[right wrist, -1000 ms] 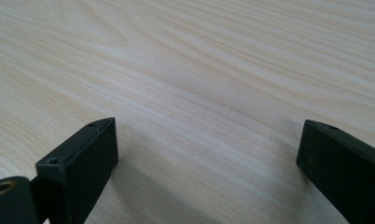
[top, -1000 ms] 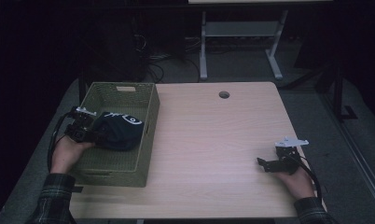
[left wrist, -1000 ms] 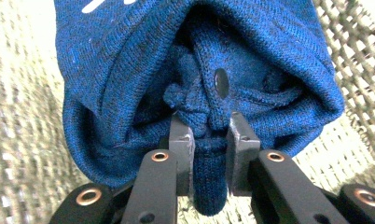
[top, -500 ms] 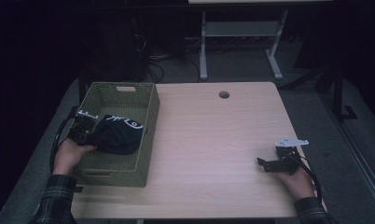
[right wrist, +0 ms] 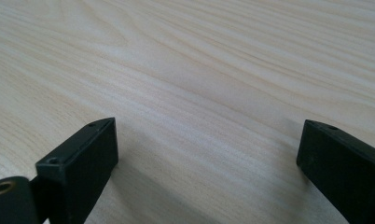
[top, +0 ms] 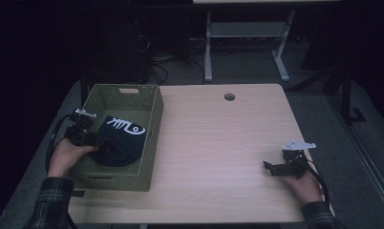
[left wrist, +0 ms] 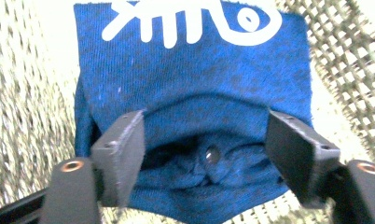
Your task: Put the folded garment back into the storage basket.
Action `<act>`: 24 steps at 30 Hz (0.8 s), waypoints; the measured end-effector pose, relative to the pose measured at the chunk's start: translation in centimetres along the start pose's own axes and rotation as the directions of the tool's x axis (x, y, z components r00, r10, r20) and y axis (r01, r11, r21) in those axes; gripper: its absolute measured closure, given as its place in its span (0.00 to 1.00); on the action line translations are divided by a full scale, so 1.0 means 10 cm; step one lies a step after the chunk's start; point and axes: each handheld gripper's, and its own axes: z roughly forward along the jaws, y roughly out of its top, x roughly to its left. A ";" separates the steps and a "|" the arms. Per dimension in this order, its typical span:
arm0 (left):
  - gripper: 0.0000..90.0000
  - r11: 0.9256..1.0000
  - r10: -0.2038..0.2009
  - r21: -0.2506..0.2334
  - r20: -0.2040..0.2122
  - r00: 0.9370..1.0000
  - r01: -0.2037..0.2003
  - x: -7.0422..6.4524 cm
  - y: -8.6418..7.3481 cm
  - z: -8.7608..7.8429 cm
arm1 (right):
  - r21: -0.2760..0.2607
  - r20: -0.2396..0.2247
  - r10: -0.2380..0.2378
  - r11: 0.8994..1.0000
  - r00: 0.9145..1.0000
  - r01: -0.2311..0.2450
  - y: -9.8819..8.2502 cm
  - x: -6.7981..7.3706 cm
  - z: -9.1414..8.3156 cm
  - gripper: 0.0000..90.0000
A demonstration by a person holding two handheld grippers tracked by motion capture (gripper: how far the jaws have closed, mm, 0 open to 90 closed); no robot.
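The left gripper [left wrist: 206, 154] is spreading its jaws, having just been opening, and is letting the blue cloth [top: 119, 141] settle inside the woven basket [top: 152, 143]. Withdrawing straight back should avoid snagging fabric. The right gripper [top: 272, 167] is resting on the table [top: 218, 143], jaws apart and empty.

Knitted blue cloth garment [left wrist: 195, 88] in an open-weave wicker basket [top: 151, 143]; matt, smooth, pale wood-grain table [top: 218, 143].

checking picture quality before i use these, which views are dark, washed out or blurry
High view: dim, the room behind the table almost black, the cloth in the basket dark. Left gripper view: bright, basket mesh washed out and smeared at the edges, blue cloth sharper. Right gripper view: evenly lit wood grain, the near black gripper soft, a faint shadow under it.
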 end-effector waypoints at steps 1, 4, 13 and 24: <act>0.26 1.000 0.004 -0.010 -0.004 1.000 -0.004 -0.02 0.02 -0.02 | 0.000 0.000 0.000 1.000 1.000 0.000 0.00 0.00 0.00 0.05; 0.18 0.999 0.005 -0.039 -0.001 1.000 -0.005 -0.07 0.09 -0.06 | 0.000 0.000 0.000 1.000 1.000 0.000 0.00 0.00 0.00 0.06; 0.14 0.996 0.034 -0.077 0.017 0.999 -0.032 -0.28 0.27 -0.16 | 0.000 0.000 -0.001 1.000 1.000 0.001 0.00 0.00 0.00 0.06; 0.14 0.986 0.093 -0.148 0.068 0.993 -0.082 -0.60 0.47 -0.29 | 0.000 0.000 0.000 1.000 1.000 0.000 0.00 0.00 0.00 0.05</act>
